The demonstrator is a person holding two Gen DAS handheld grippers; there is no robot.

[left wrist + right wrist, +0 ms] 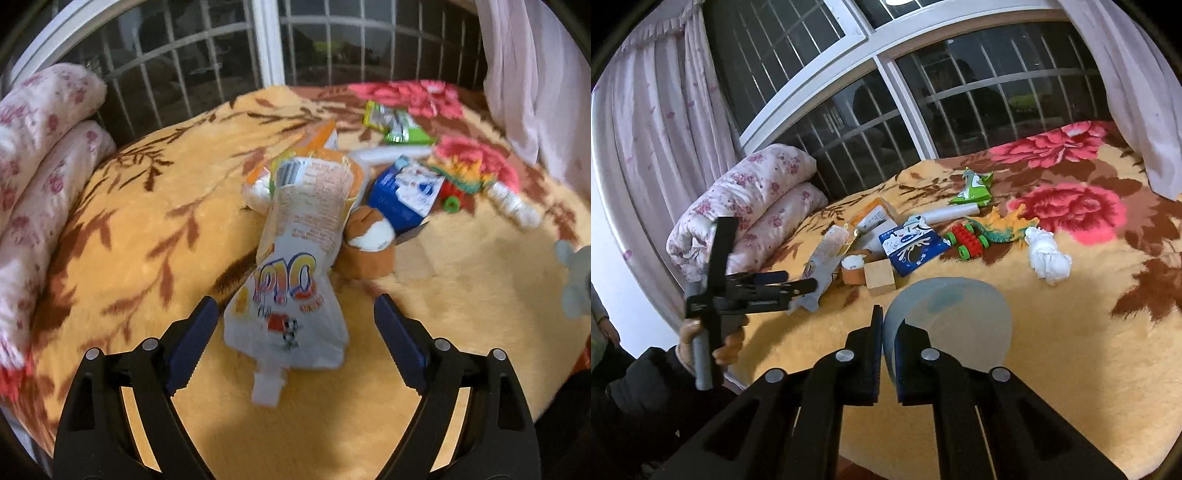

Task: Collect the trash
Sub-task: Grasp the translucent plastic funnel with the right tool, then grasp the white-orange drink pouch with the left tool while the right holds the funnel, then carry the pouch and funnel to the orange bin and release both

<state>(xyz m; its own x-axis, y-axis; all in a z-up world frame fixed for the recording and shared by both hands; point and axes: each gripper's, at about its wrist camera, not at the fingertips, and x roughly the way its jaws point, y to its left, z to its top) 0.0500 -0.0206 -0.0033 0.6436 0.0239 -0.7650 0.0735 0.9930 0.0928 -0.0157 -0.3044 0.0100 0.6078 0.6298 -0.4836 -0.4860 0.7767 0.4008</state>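
Note:
My left gripper is open, its jaws on either side of a white and orange snack bag lying on the blanket; the bag and this gripper also show in the right wrist view. My right gripper is shut on the rim of a translucent grey bin held above the bed. Other litter lies behind the bag: a blue milk carton, an orange wrapper, a green wrapper, a white crumpled tissue.
The bed has a yellow floral blanket. A folded pink quilt lies at the left by the barred window. A wooden block, tape roll, toy dinosaur and red toy wheel sit among the litter.

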